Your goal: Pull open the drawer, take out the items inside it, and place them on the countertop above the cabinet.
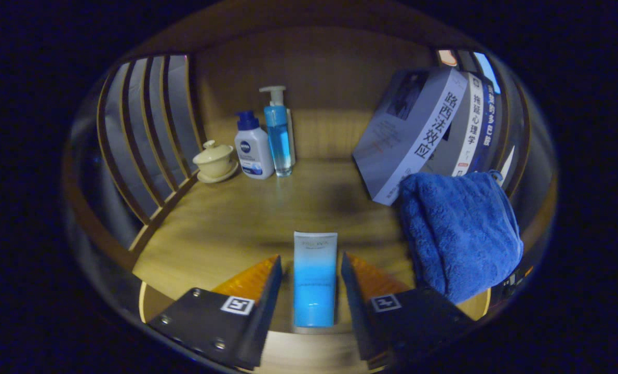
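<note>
A blue and white tube [314, 280] lies on the wooden countertop [236, 218], with its white end pointing away from me. My gripper [311, 259] is open, and the tube rests between the two fingers. A narrow gap shows on each side of the tube, so neither finger presses on it. The tube's near end reaches the counter's front edge.
A blue towel [459, 234] is heaped just right of the right finger. Behind it, books [418, 130] lean against the right side. At the back left stand a white bottle [253, 150], a blue pump bottle [279, 135] and a lidded cup [215, 160] by the slatted side.
</note>
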Available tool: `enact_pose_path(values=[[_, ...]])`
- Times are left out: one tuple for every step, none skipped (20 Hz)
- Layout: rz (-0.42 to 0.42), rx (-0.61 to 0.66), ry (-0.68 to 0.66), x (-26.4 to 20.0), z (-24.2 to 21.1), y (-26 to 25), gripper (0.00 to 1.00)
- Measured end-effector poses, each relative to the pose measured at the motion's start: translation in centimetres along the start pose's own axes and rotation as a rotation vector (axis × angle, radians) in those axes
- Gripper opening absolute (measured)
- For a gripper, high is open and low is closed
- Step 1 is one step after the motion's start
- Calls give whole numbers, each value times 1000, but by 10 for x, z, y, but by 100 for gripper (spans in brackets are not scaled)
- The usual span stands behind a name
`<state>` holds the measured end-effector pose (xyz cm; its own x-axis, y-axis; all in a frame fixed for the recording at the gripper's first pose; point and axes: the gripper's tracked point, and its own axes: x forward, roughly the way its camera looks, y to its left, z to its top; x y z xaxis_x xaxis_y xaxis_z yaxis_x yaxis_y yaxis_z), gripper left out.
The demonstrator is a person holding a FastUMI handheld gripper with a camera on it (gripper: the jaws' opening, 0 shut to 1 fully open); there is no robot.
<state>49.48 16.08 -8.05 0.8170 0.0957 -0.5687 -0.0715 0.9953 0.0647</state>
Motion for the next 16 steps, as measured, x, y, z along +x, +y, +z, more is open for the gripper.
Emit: enact_pose_path(values=[[-1,3,-28,-12,6,0,75],[4,6,-58,-26,11,-1,83],[18,9,-91,-42,17,2,88],[24,11,-121,-59,21,3,92],[36,12,-150,-78,24,3,96],[50,11,-178,-99,25,4,98],[63,12,-206,-119,25,4,97],[74,13,-230,-138,22,5,98],[87,15,-250,-156,17,5,98],[100,15,-271,-173,9,6,97],[109,11,-288,-189,1,7,97],[114,3,-303,-201,-11,7,97],[113,-3,-317,-213,-23,5,97],[117,-3,-334,-225,-37,5,97],[123,0,-351,-235,-50,7,97],[128,2,-367,-243,-65,8,97]])
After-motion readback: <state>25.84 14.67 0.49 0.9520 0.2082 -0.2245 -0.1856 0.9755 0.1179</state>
